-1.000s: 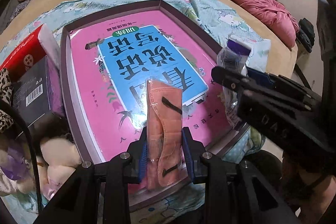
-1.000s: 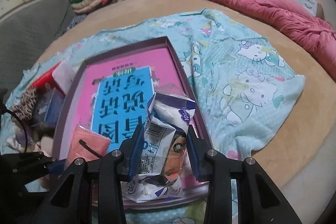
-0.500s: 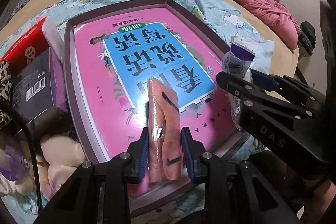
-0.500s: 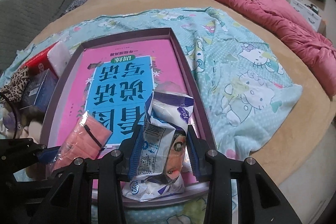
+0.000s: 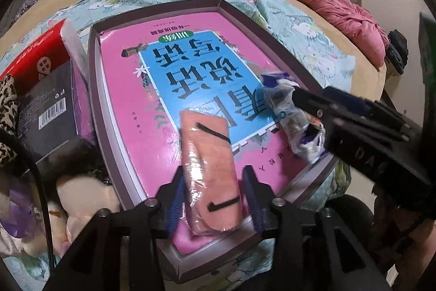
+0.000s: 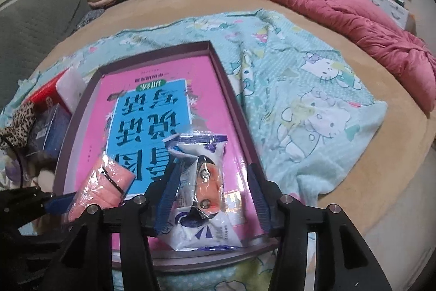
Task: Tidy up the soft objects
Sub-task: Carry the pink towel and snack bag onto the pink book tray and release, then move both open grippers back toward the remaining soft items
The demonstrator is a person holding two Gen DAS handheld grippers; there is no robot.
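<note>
**Both packs let go in the tray**

My left claw (image 5: 215, 190) has just been opening: peach mask pack (image 5: 209, 171) lies loose between its jaws, long axis pointing away. Right claw (image 6: 212, 190) likewise, opening around white pouch (image 6: 201, 187). Both rest on the tray (image 6: 231, 105); retreat straight back.

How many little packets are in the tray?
2. The orange packet lies between the left tongs; the white-and-blue packet lies between the right tongs. None seem hidden.
</note>
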